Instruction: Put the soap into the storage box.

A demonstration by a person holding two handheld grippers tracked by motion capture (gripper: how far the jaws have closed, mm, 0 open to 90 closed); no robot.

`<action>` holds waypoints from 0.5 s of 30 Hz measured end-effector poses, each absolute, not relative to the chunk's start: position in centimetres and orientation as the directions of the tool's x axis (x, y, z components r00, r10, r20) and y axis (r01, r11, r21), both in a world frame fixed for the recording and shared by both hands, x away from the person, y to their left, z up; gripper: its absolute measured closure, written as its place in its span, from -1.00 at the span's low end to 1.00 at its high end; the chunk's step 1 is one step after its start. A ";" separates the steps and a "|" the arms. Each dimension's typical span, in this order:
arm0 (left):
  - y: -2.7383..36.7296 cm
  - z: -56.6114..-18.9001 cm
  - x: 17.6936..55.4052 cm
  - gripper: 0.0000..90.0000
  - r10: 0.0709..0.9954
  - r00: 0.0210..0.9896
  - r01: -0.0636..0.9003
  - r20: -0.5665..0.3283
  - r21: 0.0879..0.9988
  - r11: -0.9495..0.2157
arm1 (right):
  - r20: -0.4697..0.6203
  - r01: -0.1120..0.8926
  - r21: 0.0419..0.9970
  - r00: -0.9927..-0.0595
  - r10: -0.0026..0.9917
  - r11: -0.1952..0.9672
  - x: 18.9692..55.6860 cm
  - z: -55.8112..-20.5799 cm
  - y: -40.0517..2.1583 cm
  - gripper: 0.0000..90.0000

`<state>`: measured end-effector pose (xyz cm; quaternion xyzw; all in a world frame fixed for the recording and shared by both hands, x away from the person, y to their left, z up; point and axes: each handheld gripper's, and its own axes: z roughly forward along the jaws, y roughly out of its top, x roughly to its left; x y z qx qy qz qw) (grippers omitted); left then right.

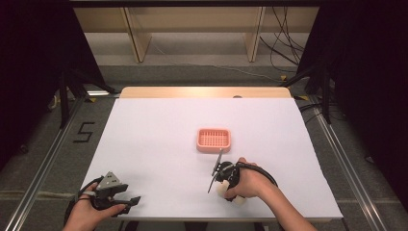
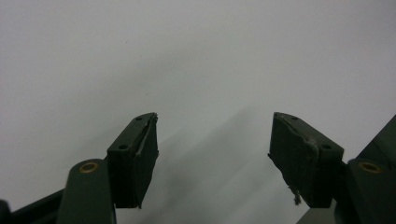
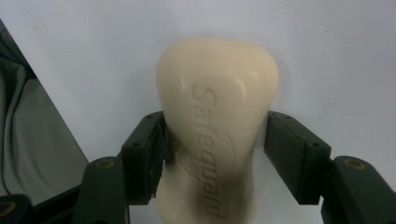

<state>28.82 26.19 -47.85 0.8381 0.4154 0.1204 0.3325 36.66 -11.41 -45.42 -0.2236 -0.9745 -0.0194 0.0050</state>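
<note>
A cream soap bar [image 3: 217, 88] with raised lettering lies lengthwise between the jaws of my right gripper [image 3: 215, 154], and both pads sit against its narrow waist. From above, the soap bar [image 1: 222, 190] peeks out under the right hand near the table's front edge, where the right gripper [image 1: 231, 195] points down at it. A pink slatted soap dish [image 1: 213, 148] stands a short way behind that hand, with nothing in it. My left gripper [image 1: 132, 201] rests at the front left, and its jaws [image 2: 215, 154] stand wide apart over bare white table.
The table is covered by a white sheet [image 1: 159, 144], with a wooden strip [image 1: 202, 92] along the far edge. Black stands and cables sit on the floor to the left and right. To the left in the right gripper view, the table edge [image 3: 51, 112] runs close by.
</note>
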 end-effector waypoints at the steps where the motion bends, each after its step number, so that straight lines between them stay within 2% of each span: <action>1: 26.2 -47.9 28.8 -0.29 0.777 0.625 0.615 -0.071 0.657 -0.436 | 0.009 0.429 0.035 -0.903 0.429 0.903 36.7 -45.5 -11.4 -0.11; 12: 26.2 -47.9 28.8 -0.29 0.777 0.625 0.619 -0.075 0.654 -0.435 | 0.020 0.420 0.021 -0.907 0.420 0.907 36.9 -45.7 -11.2 -0.06; 14: 26.2 -47.9 28.8 -0.29 0.776 0.626 0.617 -0.076 0.657 -0.433 | 0.020 0.421 0.012 -0.907 0.421 0.907 37.0 -45.7 -11.2 0.00; 15: 26.2 -47.9 28.8 -0.29 0.777 0.625 0.617 -0.076 0.657 -0.433 | 0.029 0.404 0.009 -0.915 0.403 0.915 37.1 -45.6 -11.2 0.09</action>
